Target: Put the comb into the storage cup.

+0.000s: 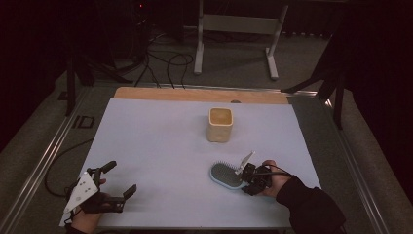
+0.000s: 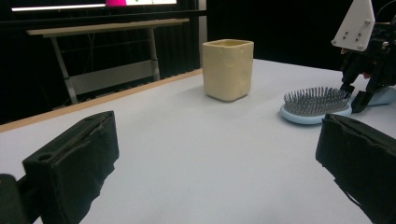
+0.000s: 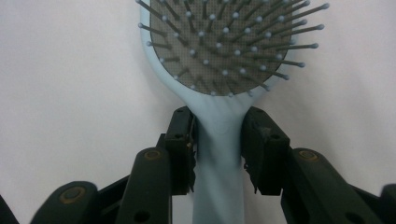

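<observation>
1 hairbrush (image 3: 219,140) | handle btwn R tongs (image 3: 218,144), touching | bristles up

Left gripper (image 1: 120,181) fingers spread wide; right gripper (image 3: 217,140) fingers pinched in.

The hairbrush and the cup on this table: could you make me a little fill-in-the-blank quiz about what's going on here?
1. The right gripper has its jaws on either side of the hairbrush at its ____.
2. The hairbrush lies on the table with its bristles pointing ____.
3. The cream cup stands ____ on the table, apart from the hairbrush.
4. The left gripper has its jaws ____, with nothing between them.

Missing words: handle; up; upright; open
</observation>
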A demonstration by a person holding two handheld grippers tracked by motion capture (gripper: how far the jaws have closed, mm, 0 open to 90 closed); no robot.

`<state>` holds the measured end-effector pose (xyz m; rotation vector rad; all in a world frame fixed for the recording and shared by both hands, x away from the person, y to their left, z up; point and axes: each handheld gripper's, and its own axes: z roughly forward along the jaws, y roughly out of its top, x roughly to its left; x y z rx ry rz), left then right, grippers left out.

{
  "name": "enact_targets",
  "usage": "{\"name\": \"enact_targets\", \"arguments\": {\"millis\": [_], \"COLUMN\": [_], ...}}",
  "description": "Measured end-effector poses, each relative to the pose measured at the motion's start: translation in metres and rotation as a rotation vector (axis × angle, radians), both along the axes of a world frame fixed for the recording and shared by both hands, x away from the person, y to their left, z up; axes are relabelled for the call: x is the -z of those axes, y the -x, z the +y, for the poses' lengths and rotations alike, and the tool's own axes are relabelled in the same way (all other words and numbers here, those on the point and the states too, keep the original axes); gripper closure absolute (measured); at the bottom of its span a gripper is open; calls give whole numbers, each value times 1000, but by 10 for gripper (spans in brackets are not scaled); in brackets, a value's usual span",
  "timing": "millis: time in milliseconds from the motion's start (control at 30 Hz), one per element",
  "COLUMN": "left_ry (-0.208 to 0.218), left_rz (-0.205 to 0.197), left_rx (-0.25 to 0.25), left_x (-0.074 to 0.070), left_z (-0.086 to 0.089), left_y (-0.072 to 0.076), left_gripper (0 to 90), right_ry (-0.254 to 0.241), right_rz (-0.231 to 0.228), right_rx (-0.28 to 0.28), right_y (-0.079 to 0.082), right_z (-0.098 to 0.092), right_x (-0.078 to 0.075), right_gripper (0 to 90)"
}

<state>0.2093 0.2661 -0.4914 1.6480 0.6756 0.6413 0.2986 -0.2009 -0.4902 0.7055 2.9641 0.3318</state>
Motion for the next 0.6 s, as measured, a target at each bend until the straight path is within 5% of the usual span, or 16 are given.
{"name": "enact_targets", "arguments": {"millis": [367,600], "left_ry": [2,2], "left_rz": [2,3], "left_rx": [-1,-2], "left_x": [0,0], "left_z": [0,0], "left_y": [0,0], "left_gripper": [0,0], "right_ry": [-15,-160], "right_rz": [-5,-56], "right_rx": [-25,12], "right_y": [1,0], "right_z": [-2,-8], "right_x": [0,-15], "right_gripper": [705,708]}}
